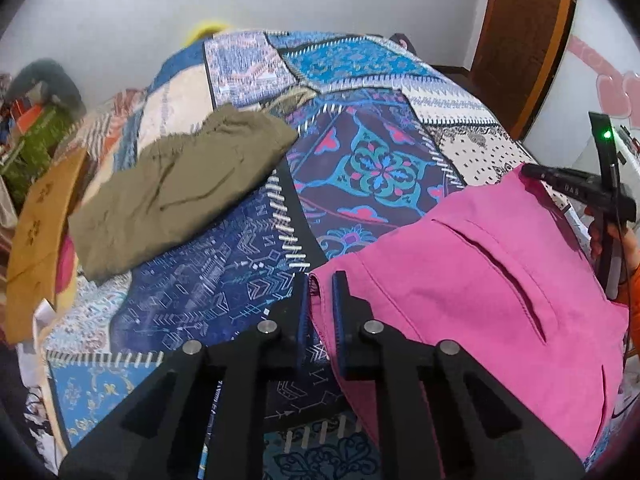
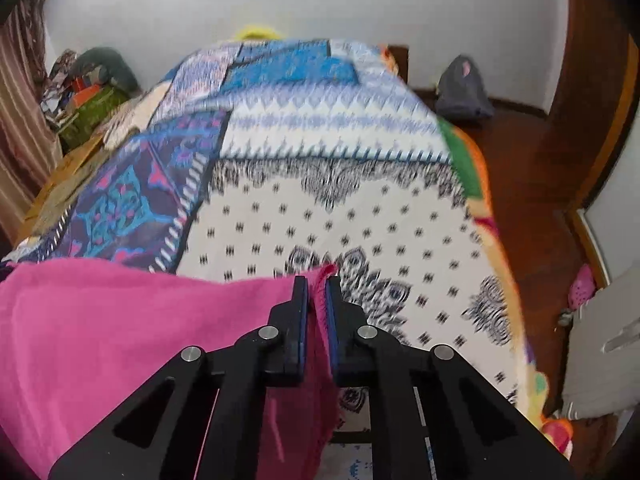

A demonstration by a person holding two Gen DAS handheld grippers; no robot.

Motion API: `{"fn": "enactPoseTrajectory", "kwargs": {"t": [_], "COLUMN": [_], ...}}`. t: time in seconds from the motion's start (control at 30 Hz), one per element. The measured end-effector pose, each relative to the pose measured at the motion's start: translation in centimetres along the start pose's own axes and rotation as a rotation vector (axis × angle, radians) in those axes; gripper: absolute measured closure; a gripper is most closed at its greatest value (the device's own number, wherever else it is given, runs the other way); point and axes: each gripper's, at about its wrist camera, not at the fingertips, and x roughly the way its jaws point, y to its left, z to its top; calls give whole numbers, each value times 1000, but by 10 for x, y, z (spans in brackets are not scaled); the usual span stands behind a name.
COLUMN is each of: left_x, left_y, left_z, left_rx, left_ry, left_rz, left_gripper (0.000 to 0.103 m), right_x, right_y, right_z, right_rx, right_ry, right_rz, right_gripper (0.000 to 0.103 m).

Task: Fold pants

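**Pink pants pinned at 2 corners, span running jaw to jaw**

While both pairs of jaws sit clamped narrow on cloth, the pink pants (image 1: 480, 264) hang stretched between them above the bed (image 1: 224, 292). The left gripper (image 1: 320, 292) pinches 1 corner, with the garment spreading off to the right of its jaws; the right gripper (image 2: 318, 292) pinches the opposite frayed corner, cloth trailing left. The held edge runs from one gripper to the other, so the fold likely turns on carrying both corners forward together. Olive pants (image 1: 176, 184) lie ahead-left, well apart.
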Motion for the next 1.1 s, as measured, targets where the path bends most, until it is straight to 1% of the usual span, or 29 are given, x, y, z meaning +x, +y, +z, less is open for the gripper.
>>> {"fn": "enactPoseTrajectory", "kwargs": {"t": [0.07, 0.1, 0.2, 0.27, 0.33, 0.4, 0.53, 0.6, 0.63, 0.7, 0.77, 0.8, 0.83, 0.93, 1.0, 1.07, 1.1], "left_x": [-4, -4, 0, 7, 14, 15, 4, -2, -6, -12, -17, -18, -19, -19, -17, -11, -6], "left_y": [-3, -3, 0, 6, 12, 17, 25, 22, 19, 11, 8, 7, 6, 1, -6, -13, -15], "left_z": [1, 1, 3, 2, 2, 2, 12, 16, 18, 21, 24, 25, 26, 24, 20, 14, 11], "left_rx": [13, 17, 21, 11, -6, -18, -75, -76, -68, -48, -36, -35, -38, -41, -32, -25, -23], "left_ry": [-21, -26, -24, -5, 14, 25, 18, -1, -12, -40, -60, -64, -64, -40, -28, -1, 19], "left_rz": [30, 39, 70, 91, 106, 90, 35, 30, 42, 72, 102, 112, 105, 23, 4, -21, -26], "left_gripper": [93, 93, 93, 93, 93, 93, 93, 93, 93, 93, 93, 93, 93, 93, 93, 93, 93], "right_x": [-6, -5, 0, 3, 0, -5, -10, -12, -12, -12, -11, -11, -9, -2, 10, 17, 18], "right_y": [0, 1, 1, 5, 11, 21, 47, 60, 68, 83, 97, 104, 111, 125, 134, 133, 128], "right_z": [4, 6, 13, 15, 16, 18, 25, 29, 30, 30, 28, 27, 25, 20, 11, 3, 1], "right_rx": [-4, -9, -21, -36, -53, -60, -112, -139, -155, -185, -210, -222, -238, -280, -360, -413, -419], "right_ry": [-31, -32, -7, 15, 33, 42, 51, 56, 60, 73, 77, 78, 84, 130, 201, 231, 234], "right_rz": [-10, -12, -27, -16, 15, 75, 128, 160, 178, 218, 243, 251, 263, 285, 268, 233, 229], "right_gripper": [98, 98, 98, 98, 98, 98, 98, 97, 97, 92, 81, 79, 79, 79, 79, 78, 77]}}
